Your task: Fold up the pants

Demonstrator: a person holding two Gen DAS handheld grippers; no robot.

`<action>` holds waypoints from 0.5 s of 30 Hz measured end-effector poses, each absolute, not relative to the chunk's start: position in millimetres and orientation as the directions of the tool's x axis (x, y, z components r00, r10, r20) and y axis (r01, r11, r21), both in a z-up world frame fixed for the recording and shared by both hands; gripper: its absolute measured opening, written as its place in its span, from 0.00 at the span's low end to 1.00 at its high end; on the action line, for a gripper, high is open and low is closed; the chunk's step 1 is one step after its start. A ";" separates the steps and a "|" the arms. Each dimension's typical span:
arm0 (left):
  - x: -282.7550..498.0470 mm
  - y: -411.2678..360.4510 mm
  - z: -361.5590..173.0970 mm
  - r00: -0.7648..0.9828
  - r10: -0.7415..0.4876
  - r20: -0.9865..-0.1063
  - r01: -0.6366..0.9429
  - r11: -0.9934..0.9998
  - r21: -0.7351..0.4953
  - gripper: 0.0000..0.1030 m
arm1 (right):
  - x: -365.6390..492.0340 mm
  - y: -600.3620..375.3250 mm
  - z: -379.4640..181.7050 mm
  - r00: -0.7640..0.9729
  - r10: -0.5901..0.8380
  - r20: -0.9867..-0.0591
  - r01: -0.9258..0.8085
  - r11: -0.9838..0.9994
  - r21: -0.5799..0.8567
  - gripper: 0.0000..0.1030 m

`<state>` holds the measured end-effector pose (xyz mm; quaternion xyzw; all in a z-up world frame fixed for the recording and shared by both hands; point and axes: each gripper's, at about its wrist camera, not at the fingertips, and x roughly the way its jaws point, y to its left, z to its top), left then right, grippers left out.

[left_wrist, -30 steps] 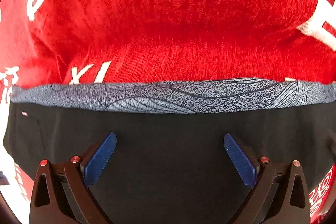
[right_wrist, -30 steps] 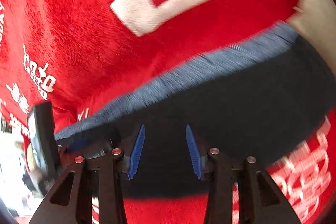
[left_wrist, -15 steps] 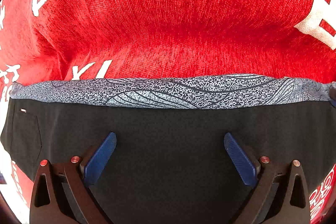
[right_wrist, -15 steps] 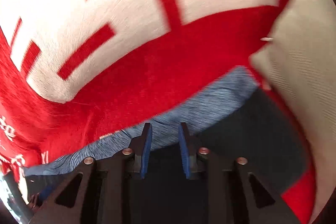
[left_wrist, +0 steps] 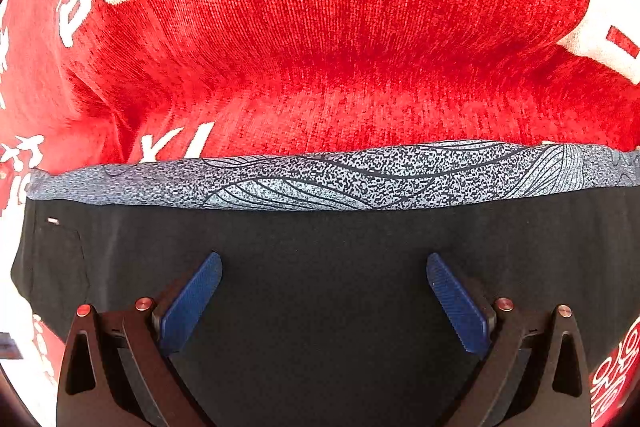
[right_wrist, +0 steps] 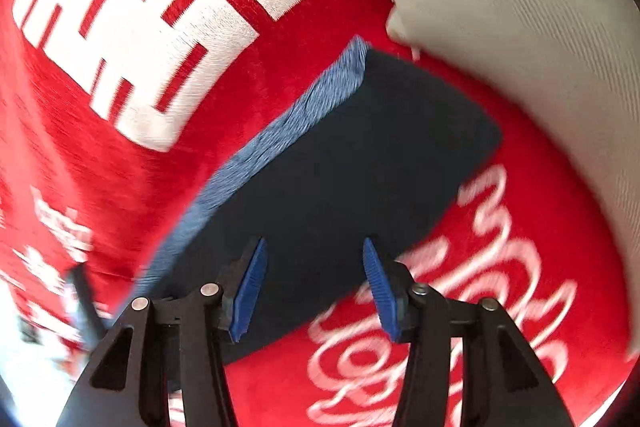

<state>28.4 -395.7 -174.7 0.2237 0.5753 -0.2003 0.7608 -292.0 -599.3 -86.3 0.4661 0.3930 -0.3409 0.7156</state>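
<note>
Red blanket [left_wrist: 360, 27] underneath: one pair of dark pants [left_wrist: 320, 287], two grippers, left gripper [left_wrist: 324, 303] wide apart, right gripper [right_wrist: 312, 291] opening, both empty.

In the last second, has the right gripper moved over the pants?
Yes. The right gripper, jaws opening and empty, swung toward the pants' end near the white fabric; the big white print on the red blanket slid left.

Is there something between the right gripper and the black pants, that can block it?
Nothing visible does. The right gripper, jaws opening and empty, hangs directly over the black pants on the red blanket. The white cushion lies off to the side.
</note>
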 end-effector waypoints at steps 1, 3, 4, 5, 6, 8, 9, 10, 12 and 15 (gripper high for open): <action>28.0 -399.7 -171.8 0.251 -0.026 -0.968 0.564 0.817 0.124 1.00 | -296.1 -594.8 -89.5 0.485 -0.106 -0.868 0.846 0.308 0.435 0.53; 23.1 -405.3 -164.5 0.234 -0.028 -0.972 0.579 0.807 0.116 1.00 | -313.1 -589.8 -99.5 0.517 -0.084 -0.852 0.838 0.252 0.483 0.53; 17.4 -408.4 -158.7 0.223 -0.049 -0.974 0.595 0.798 0.096 1.00 | -319.6 -587.6 -101.3 0.522 -0.082 -0.849 0.838 0.235 0.492 0.53; 11.3 -411.6 -153.7 0.221 -0.065 -0.973 0.612 0.787 0.086 1.00 | -326.8 -589.0 -102.9 0.528 -0.085 -0.845 0.838 0.215 0.502 0.53; 3.8 -415.3 -148.9 0.222 -0.079 -0.972 0.631 0.772 0.081 1.00 | -332.8 -589.2 -105.9 0.539 -0.094 -0.837 0.835 0.190 0.516 0.53; -14.4 -424.2 -143.3 0.210 -0.107 -0.972 0.675 0.735 0.065 1.00 | -340.0 -590.6 -108.4 0.569 -0.104 -0.816 0.820 0.145 0.553 0.53; -21.3 -427.6 -143.8 0.202 -0.110 -0.973 0.690 0.721 0.062 1.00 | -344.6 -591.5 -112.4 0.586 -0.109 -0.803 0.810 0.117 0.575 0.53; -29.5 -431.3 -146.9 0.193 -0.104 -0.976 0.704 0.707 0.063 1.00 | -347.4 -592.3 -115.7 0.601 -0.115 -0.791 0.800 0.098 0.593 0.53; -41.2 -434.4 -156.8 0.174 -0.080 -0.981 0.715 0.696 0.070 1.00 | -356.0 -595.4 -118.7 0.631 -0.130 -0.765 0.775 0.068 0.628 0.53; -46.6 -430.8 -161.5 0.176 -0.091 -0.980 0.692 0.719 0.057 1.00 | -359.0 -606.8 -120.4 0.671 -0.153 -0.725 0.738 0.041 0.674 0.53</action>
